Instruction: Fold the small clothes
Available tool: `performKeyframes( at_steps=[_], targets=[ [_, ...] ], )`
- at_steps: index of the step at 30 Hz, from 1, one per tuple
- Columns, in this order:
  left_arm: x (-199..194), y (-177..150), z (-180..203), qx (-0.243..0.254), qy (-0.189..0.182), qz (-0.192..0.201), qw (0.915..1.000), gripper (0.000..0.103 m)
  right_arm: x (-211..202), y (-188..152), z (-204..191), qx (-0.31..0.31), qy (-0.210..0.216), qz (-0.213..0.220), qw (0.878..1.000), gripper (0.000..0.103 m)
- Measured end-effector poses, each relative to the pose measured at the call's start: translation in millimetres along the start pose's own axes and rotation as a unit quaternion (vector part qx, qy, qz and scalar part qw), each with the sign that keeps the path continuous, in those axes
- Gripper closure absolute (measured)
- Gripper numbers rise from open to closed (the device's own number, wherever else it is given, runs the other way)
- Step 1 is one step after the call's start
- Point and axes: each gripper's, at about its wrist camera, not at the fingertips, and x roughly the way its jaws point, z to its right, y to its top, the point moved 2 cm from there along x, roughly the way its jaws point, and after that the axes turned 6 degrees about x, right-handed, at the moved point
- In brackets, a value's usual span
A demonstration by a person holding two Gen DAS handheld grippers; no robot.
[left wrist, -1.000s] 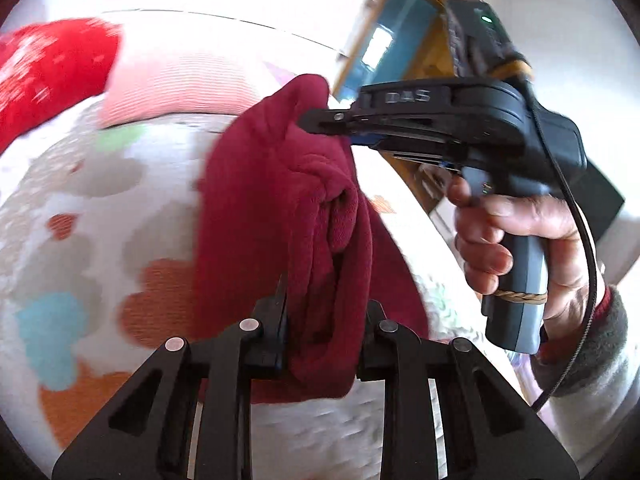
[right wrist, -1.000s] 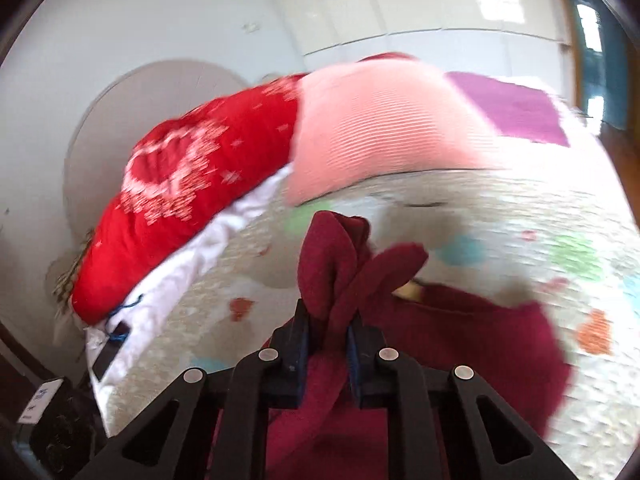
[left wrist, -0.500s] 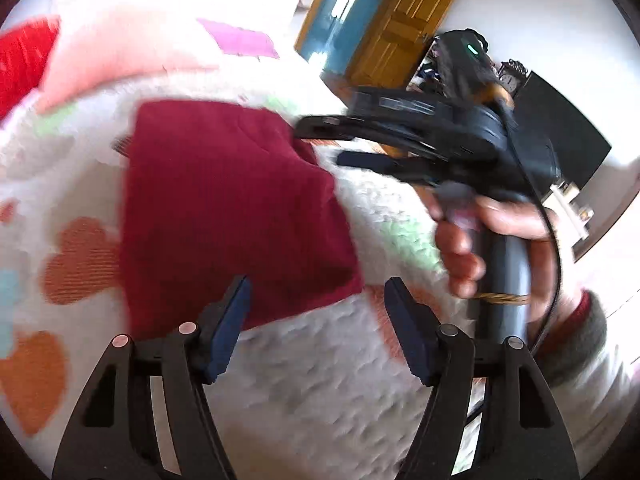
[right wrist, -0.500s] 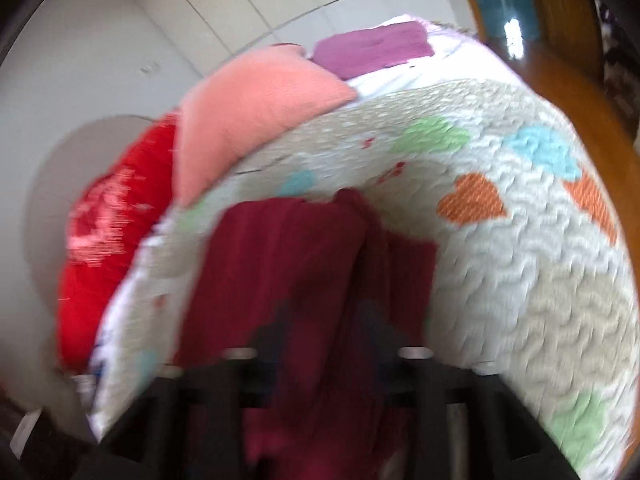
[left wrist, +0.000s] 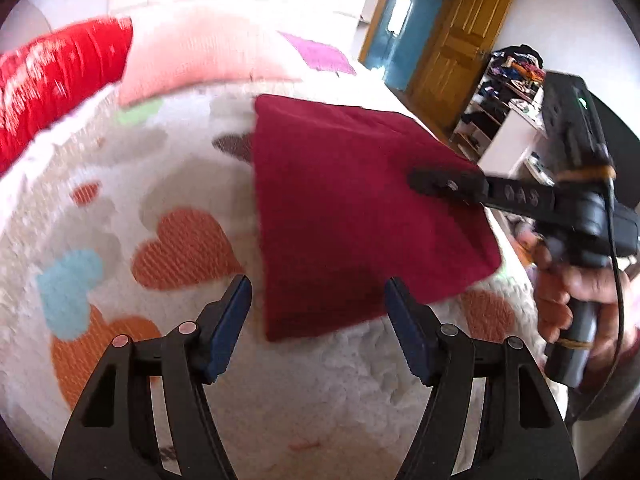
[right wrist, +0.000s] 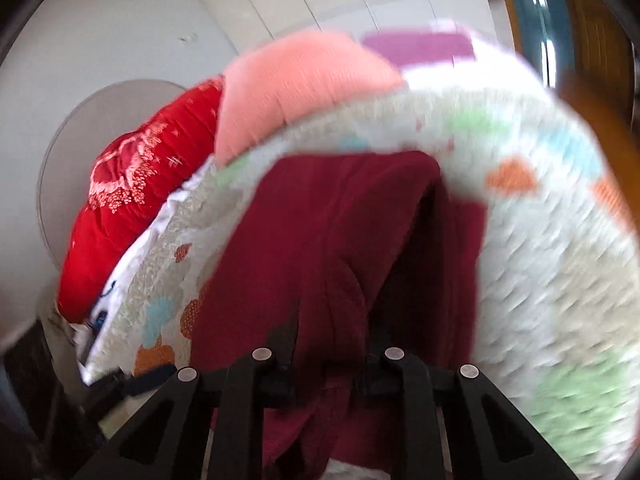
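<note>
Left tool (left wrist: pixel 318 312): fingers spread wide, nothing between them, hovering above the bed just short of the near edge of the maroon garment (left wrist: pixel 360 216). Blue pads (left wrist: pixel 230 322) face inward, both clear of the cloth.

Right tool (right wrist: pixel 326 354): fingers drawn close, pinching a bunched ridge of the maroon garment (right wrist: pixel 320 248) between them. In the left wrist view the right tool (left wrist: pixel 444 184) comes in from the right side, its tip on the garment's right edge, with the person's right hand (left wrist: pixel 576 292) wrapped around the grip.

The garment lies on the quilt (left wrist: pixel 140 184), folded into a rough four-sided panel with a straight left edge and a near corner pointing toward the left tool. From the right wrist view a fold runs lengthwise up the cloth, with a darker shadowed layer to its right; blurred there, layer count can't be told.

The quilt is white, textured, with orange, blue and green heart patches. A pink pillow (left wrist: pixel 200 56) and a red embroidered pillow (left wrist: pixel 52 80) sit at the far end of the bed, side by side and touching. A purple patch (left wrist: pixel 318 52) shows beyond the pink one. A wooden door (left wrist: pixel 460 36) and a cluttered shelf (left wrist: pixel 504 92) stand in the background to the right.
</note>
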Motion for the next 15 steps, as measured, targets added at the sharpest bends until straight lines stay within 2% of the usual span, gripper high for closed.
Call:
performKeyframes(
  at_steps=[2, 4, 6, 9, 12, 15],
  targets=[
    [7.2, 8.4, -2.3, -0.011, -0.002, -0.004, 0.9999, 0.034, -2.5, 0.4, 0.9, -0.016, -0.033, 0.003, 0.999, 0.084],
    [19.6, 16.5, -4.2, -0.013, -0.005, -0.009, 0.9999, 0.034, 16.5, -5.3, 8.6, -0.014, -0.049, -0.028, 0.998, 0.083],
    [26.2, 21.8, -5.4, -0.01, 0.017, -0.019, 0.9996, 0.034, 27.4, -10.4, 15.1, -0.009, -0.06, -0.043, 0.997, 0.074],
    [30.1, 28.8, -8.1, -0.004, 0.028, -0.014, 0.9995, 0.034, -4.3, -6.4, 15.6, -0.002, -0.08, -0.001, 0.997, 0.071],
    [41.8, 35.4, -11.8, -0.003, 0.043, -0.017, 0.9989, 0.034, -31.2, 1.5, 0.1, -0.029, -0.084, 0.045, 0.995, 0.071],
    [55.6, 41.8, -17.0, -0.013, 0.042, -0.022, 0.9988, 0.034, -27.2, 7.5, -18.6, -0.063, -0.068, 0.043, 0.995, 0.072]
  ],
)
